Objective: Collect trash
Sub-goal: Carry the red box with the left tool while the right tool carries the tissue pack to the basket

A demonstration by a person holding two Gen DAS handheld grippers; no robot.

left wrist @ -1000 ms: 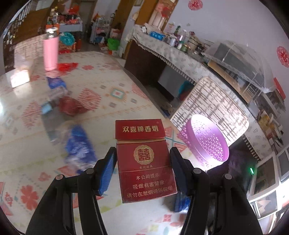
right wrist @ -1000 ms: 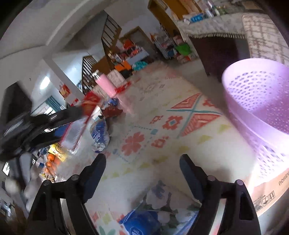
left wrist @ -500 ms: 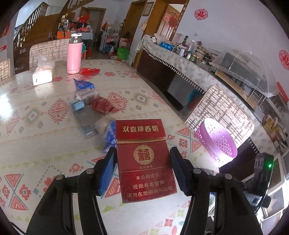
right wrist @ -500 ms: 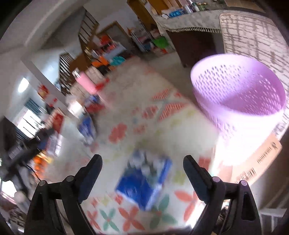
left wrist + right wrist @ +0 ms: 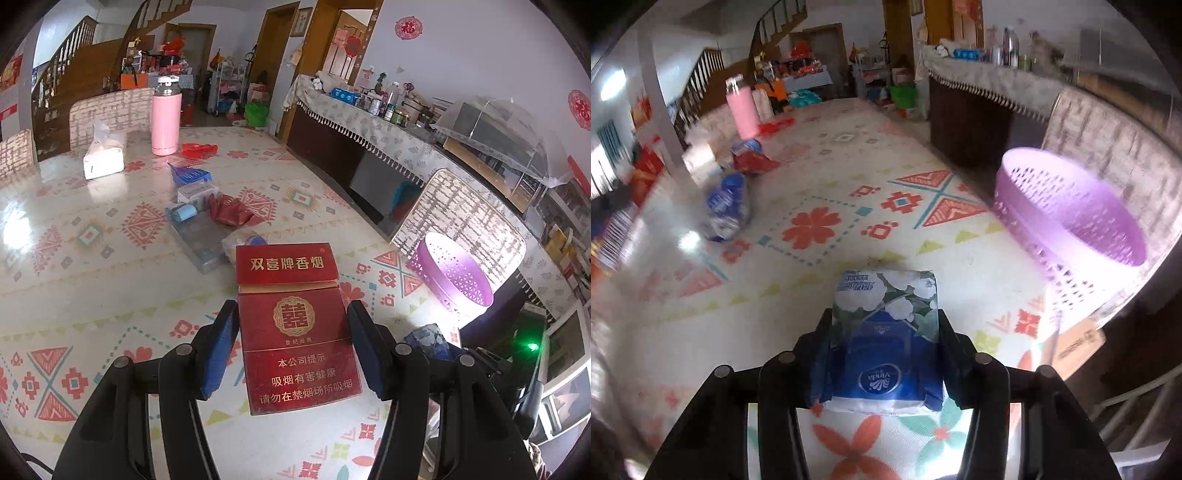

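My left gripper (image 5: 292,310) is shut on a red cigarette pack (image 5: 295,332) and holds it upright above the patterned table (image 5: 92,295). In the right wrist view, a blue tissue pack with white flowers (image 5: 886,339) sits between the fingers of my right gripper (image 5: 884,317). Its jaws are closing and the pads press on the pack's sides. A purple perforated basket (image 5: 1052,236) stands at the table's right edge, to the right of both grippers, and shows as the basket (image 5: 436,280) in the left wrist view too.
Further back on the table lie a crumpled blue bag (image 5: 726,210), a red wrapper (image 5: 232,212), small blue boxes (image 5: 192,177), a white tissue pack (image 5: 105,155) and a pink flask (image 5: 166,118). A chair back (image 5: 461,218) stands behind the basket, and a cardboard box (image 5: 1078,343) sits under it.
My right gripper swung down over the blue tissue pack and closed around it. My left gripper kept the cigarette pack while its view shifted across the table.
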